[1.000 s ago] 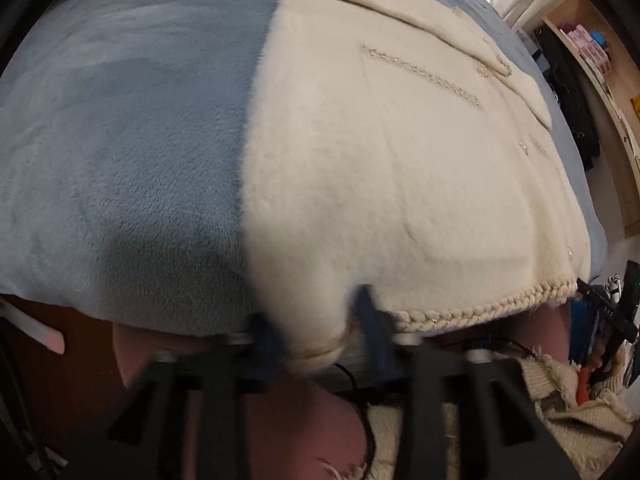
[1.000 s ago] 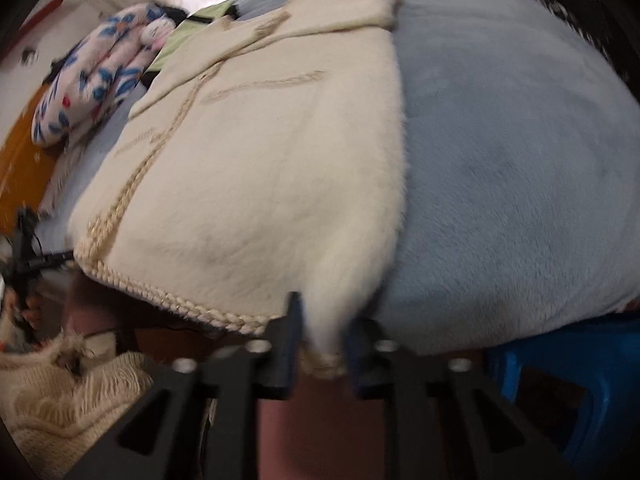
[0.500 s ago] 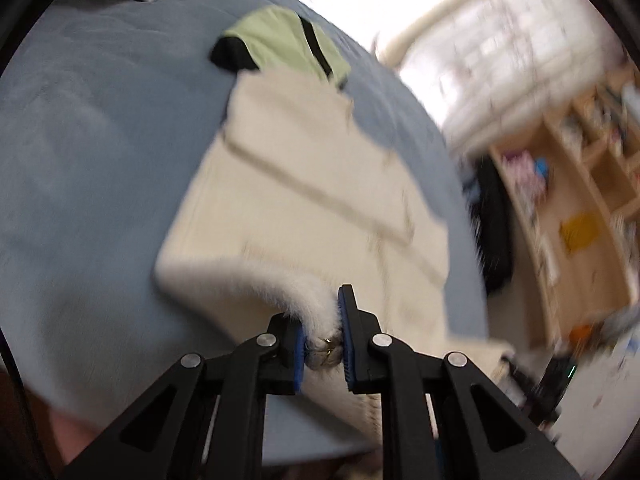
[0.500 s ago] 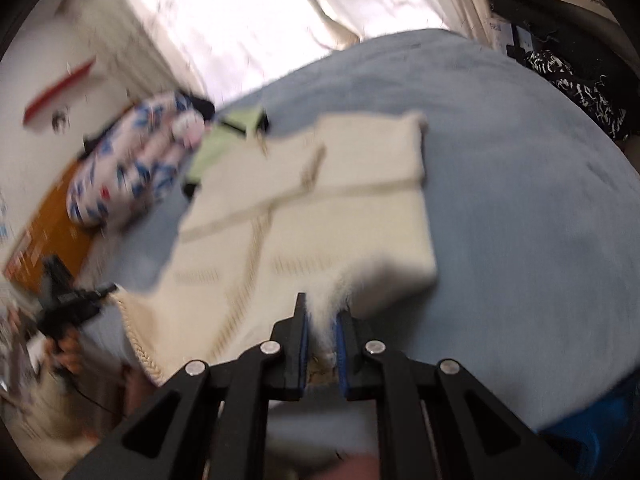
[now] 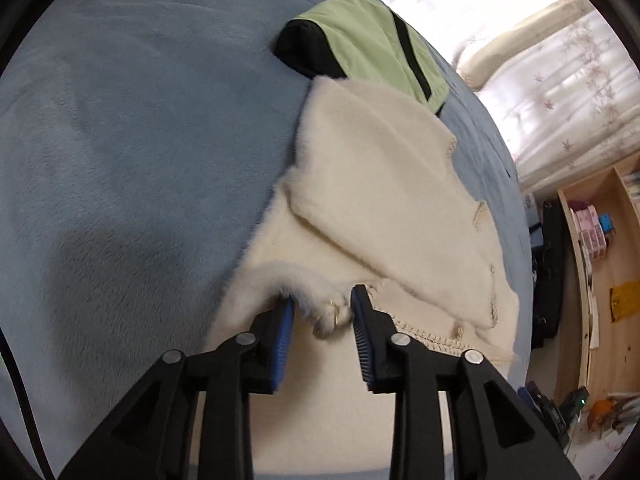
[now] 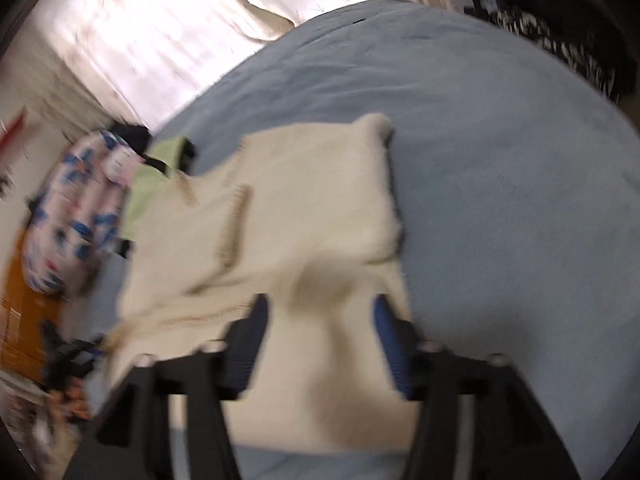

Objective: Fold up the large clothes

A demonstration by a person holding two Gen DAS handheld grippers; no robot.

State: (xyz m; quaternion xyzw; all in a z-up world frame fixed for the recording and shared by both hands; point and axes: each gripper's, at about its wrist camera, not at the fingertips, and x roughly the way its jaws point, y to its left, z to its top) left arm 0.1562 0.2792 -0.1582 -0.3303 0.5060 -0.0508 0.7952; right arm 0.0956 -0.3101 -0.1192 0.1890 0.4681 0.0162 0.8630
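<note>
Left wrist view: your left gripper (image 5: 322,312) has carried the hem corner of the cream fleece jacket (image 5: 384,208) up from the near edge of the blue blanket (image 5: 120,160) and over the garment's own body. A second ago the jaws were clenched on that corner; now they are opening, and the tuft with its small metal ring sits loose between the blue pads (image 5: 284,328), no longer pinched. The jacket lies doubled on the blanket, its far end just overlapping a green and black garment (image 5: 360,48)

Right wrist view (blurred by motion): your right gripper (image 6: 320,324) has made the matching move with the other hem corner. Its jaws, shut on the fleece half a second ago, are opening wide; cream fabric hangs between the fingers but neither pad presses on it. A patterned pillow (image 6: 76,216) lies beyond the jacket, to its left

Reading: the bottom-to-top fold appears laid and both corners are being released. By this judgement, the next step calls for drawing both grippers clear without dragging the hem back, then checking that the folded edges lie square
</note>
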